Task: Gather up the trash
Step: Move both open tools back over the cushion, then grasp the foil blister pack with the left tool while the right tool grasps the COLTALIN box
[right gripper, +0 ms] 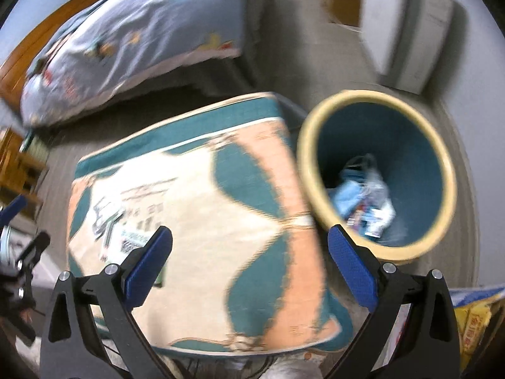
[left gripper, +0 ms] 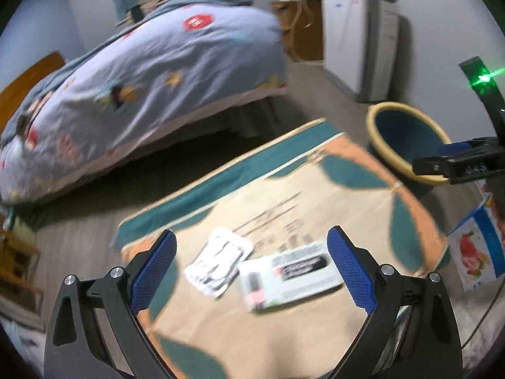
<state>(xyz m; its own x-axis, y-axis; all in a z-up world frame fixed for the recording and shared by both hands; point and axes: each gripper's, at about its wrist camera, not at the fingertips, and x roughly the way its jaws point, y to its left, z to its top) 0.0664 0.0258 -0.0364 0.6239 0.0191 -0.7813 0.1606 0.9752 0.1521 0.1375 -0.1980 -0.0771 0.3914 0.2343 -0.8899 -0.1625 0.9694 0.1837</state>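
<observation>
My left gripper (left gripper: 251,252) is released above a white box (left gripper: 288,273) and wrapper (left gripper: 217,260) on the rug (left gripper: 347,189). My right gripper (right gripper: 249,252) is released beside the bin (right gripper: 375,173), past the rug's edge.

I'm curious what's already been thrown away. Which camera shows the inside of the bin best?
The right wrist view: it looks down into the bin, showing crumpled wrappers at the bottom. The left wrist view shows the bin only from the side, partly behind the other tongs, its contents hidden.
</observation>
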